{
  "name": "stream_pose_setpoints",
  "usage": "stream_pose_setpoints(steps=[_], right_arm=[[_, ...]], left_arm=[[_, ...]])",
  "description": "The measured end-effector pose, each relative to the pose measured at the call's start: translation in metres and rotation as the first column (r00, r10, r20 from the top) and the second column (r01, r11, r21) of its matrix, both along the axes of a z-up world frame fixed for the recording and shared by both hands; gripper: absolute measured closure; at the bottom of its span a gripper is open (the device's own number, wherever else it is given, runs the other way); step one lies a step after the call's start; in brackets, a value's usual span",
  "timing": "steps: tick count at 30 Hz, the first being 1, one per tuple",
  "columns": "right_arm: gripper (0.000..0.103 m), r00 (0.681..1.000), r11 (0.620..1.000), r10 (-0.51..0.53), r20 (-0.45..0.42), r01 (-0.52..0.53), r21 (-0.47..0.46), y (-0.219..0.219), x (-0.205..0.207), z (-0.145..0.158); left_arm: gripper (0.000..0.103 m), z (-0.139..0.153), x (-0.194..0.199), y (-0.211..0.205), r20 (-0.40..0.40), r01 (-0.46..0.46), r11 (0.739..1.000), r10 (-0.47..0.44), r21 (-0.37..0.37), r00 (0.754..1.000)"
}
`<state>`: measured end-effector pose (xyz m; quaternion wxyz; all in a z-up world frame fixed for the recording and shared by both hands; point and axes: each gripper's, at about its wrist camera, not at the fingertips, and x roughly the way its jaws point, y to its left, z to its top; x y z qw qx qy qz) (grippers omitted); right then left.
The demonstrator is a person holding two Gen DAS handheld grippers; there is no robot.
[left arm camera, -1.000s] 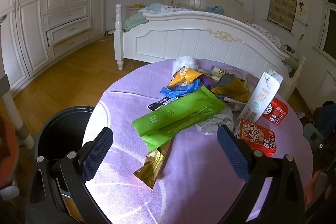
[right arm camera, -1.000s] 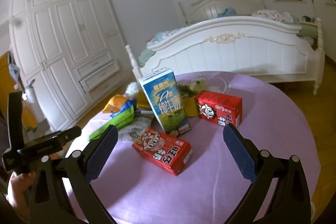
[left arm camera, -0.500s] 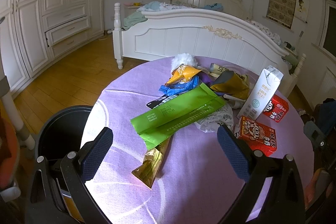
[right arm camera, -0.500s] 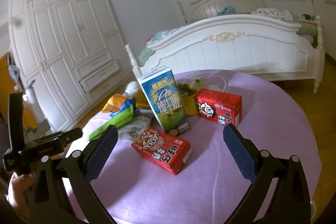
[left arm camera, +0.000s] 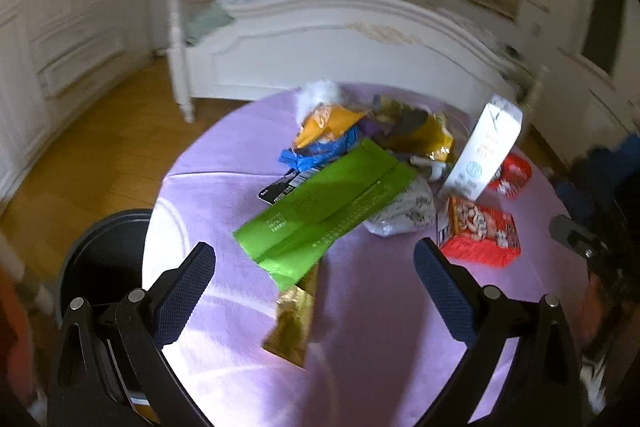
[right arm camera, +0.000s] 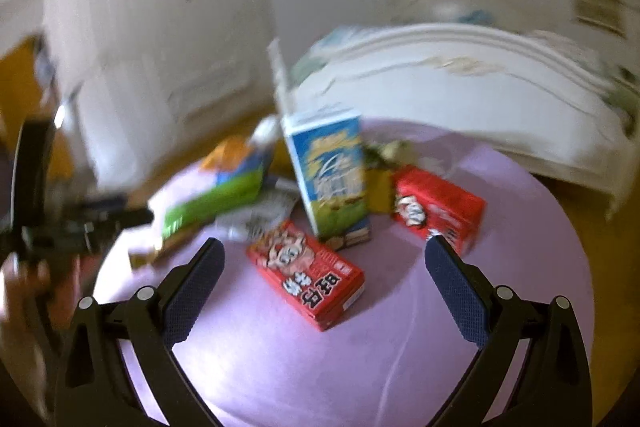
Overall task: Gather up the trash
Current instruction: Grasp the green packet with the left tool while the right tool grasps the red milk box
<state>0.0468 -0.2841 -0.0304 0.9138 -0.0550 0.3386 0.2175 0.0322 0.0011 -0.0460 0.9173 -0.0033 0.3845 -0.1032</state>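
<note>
Trash lies on a round purple table [left arm camera: 372, 339]. A long green wrapper [left arm camera: 324, 211] lies over a gold foil packet [left arm camera: 294, 323]. Behind are orange and blue wrappers [left arm camera: 324, 135] and a crumpled clear bag [left arm camera: 404, 215]. An upright milk carton [right arm camera: 330, 179] stands between two red boxes, one near [right arm camera: 308, 275] and one farther right [right arm camera: 438, 213]. My left gripper [left arm camera: 314, 267] is open and empty above the gold packet. My right gripper [right arm camera: 324, 263] is open and empty over the near red box. A black bin [left arm camera: 104, 255] stands left of the table.
A white bed [left arm camera: 340, 43] stands behind the table, white wardrobes [left arm camera: 60, 27] along the left wall, wooden floor [left arm camera: 92, 147] between. The other hand-held gripper [right arm camera: 76, 227] shows at the left of the right wrist view. Both views are blurred.
Both grippers have moved forward and lower toward the trash; both views are now motion-blurred. Nothing has been picked up.
</note>
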Motion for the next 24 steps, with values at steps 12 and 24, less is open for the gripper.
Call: stream_pose_setpoints(steps=[12, 24], right_arm=[[0.006, 0.950, 0.963, 0.241, -0.199, -0.260, -0.075, 0.032, 0.045, -0.044], [0.048, 0.928, 0.958, 0.266, -0.262, -0.285, -0.037, 0.051, 0.036, -0.056]], left_arm=[[0.013, -0.034, 0.056, -0.010, -0.144, 0.255, 0.959, -0.237, 0.123, 0.961], [0.064, -0.044, 0.079, -0.015, -0.197, 0.262, 0.965, -0.252, 0.026, 0.947]])
